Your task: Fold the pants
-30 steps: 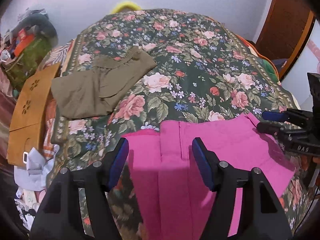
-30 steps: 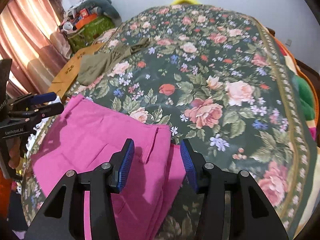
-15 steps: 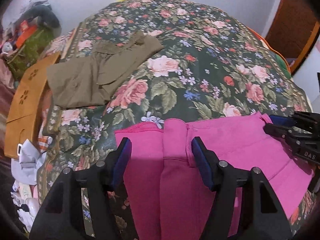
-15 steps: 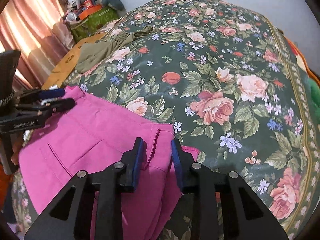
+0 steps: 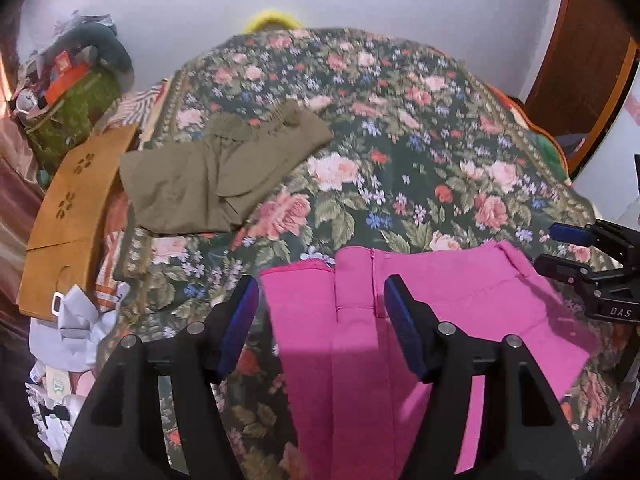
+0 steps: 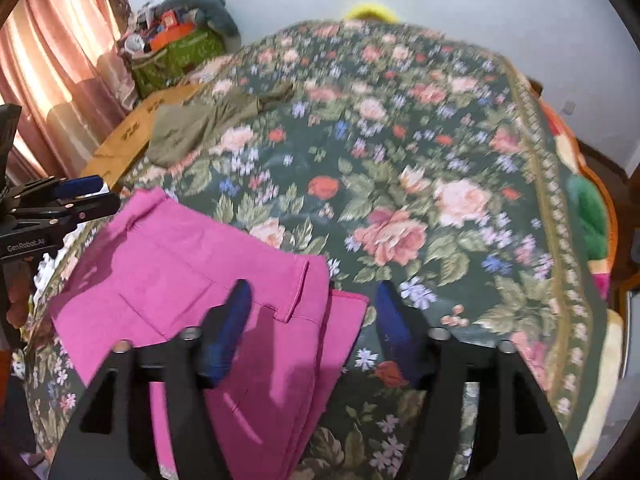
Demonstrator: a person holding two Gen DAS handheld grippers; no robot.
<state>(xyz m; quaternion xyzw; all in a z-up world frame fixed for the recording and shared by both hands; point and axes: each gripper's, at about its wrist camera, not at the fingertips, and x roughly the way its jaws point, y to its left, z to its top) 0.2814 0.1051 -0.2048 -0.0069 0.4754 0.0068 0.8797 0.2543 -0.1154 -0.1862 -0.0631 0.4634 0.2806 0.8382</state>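
Pink pants (image 5: 440, 300) lie folded lengthwise at the near edge of a bed with a floral cover (image 5: 400, 140). My left gripper (image 5: 320, 296) hovers open over their left corner, pads apart and touching nothing. In the right wrist view the same pants (image 6: 180, 264) spread to the left. My right gripper (image 6: 312, 300) stands above their waistband corner, its jaws opening wide; cloth lies below the gap and the pads press on nothing. Each gripper shows in the other's view: the right gripper (image 5: 576, 252) at the right edge, the left gripper (image 6: 80, 196) at the left edge.
Folded olive pants (image 5: 208, 184) rest on the cover's far left part. A wooden board (image 5: 76, 208), white wrappings (image 5: 76, 320) and a green bag with clutter (image 5: 72, 108) lie beside the bed on the left. Curtains (image 6: 60, 60) hang left; a wooden door (image 5: 580, 60) stands right.
The right gripper's jaws narrowed over the pants' corner half a second ago and now stand wide apart. The left gripper stays open, dipped nearer the pants and then drew back.
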